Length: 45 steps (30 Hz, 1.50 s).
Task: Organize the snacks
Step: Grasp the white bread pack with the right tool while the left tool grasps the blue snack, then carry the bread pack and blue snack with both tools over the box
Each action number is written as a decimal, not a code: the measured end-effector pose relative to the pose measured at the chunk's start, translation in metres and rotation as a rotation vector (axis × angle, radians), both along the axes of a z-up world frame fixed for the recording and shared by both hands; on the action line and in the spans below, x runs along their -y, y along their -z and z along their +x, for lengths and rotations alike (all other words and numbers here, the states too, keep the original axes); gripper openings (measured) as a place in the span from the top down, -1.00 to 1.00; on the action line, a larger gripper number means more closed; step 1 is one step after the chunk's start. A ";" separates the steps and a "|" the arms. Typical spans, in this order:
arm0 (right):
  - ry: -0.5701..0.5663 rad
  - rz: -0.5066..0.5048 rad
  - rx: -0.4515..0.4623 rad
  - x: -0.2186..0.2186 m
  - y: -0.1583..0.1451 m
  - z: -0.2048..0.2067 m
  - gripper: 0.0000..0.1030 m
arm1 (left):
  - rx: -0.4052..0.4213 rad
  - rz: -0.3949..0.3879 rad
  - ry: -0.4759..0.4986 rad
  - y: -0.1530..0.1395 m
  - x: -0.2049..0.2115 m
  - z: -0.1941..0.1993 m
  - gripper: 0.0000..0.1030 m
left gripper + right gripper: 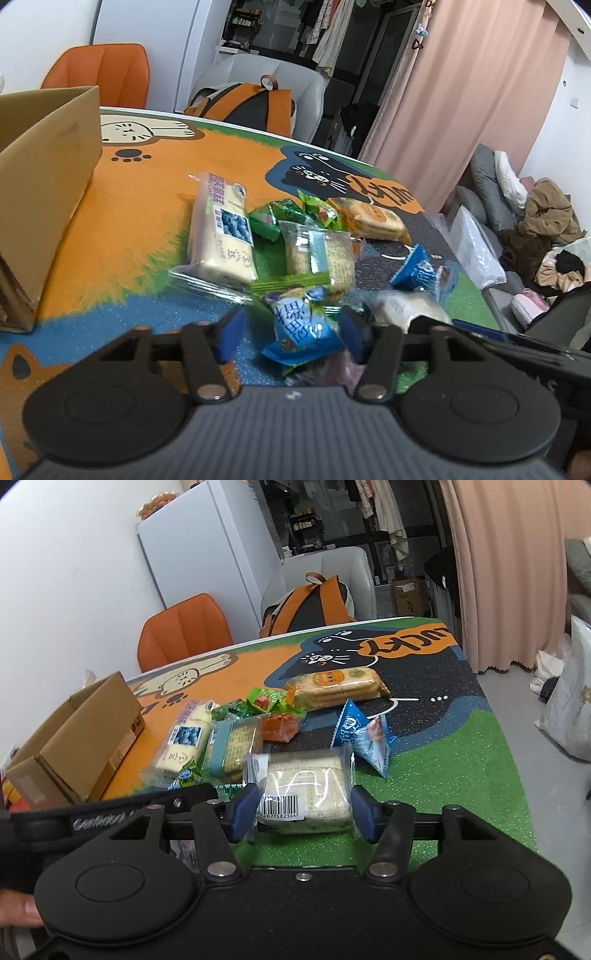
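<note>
Snack packets lie in a heap on the cat-print table mat (140, 221). My left gripper (291, 332) is open around a small blue packet (301, 326); its right pad touches the wrapper, while the left pad stands apart from it. In the right wrist view my right gripper (304, 814) is shut on a white cake packet with a barcode (306, 786), both pads against the wrapper. Beyond them lie a blueberry cake bar (221, 229), green sweets (266, 218), a clear cracker pack (321, 254), a round-biscuit pack (332, 686) and a blue triangular packet (362, 734).
An open cardboard box (44, 177) stands at the table's left. Behind the table are an orange chair (184, 631) and a white chair holding an orange backpack (314, 602). The table's right edge drops to a floor with bags (569, 709).
</note>
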State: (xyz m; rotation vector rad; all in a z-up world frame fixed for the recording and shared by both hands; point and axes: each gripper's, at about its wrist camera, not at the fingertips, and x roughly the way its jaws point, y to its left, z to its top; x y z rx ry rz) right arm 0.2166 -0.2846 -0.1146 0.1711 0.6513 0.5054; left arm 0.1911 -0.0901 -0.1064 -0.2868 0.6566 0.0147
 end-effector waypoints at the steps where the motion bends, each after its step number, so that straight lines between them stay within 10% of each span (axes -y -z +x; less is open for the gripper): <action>1: -0.003 -0.001 0.004 -0.001 0.000 -0.001 -0.14 | -0.002 0.007 -0.006 0.000 -0.001 0.001 0.35; 14: 0.010 -0.045 -0.004 -0.021 0.009 0.010 -0.57 | 0.014 -0.020 -0.025 -0.005 -0.023 -0.014 0.50; 21: 0.017 -0.060 -0.010 -0.023 0.005 0.011 -0.10 | 0.024 -0.033 -0.036 -0.008 -0.032 -0.022 0.50; 45: -0.059 0.019 0.152 -0.063 -0.059 -0.029 -0.07 | 0.186 -0.007 -0.096 -0.071 -0.063 -0.079 0.50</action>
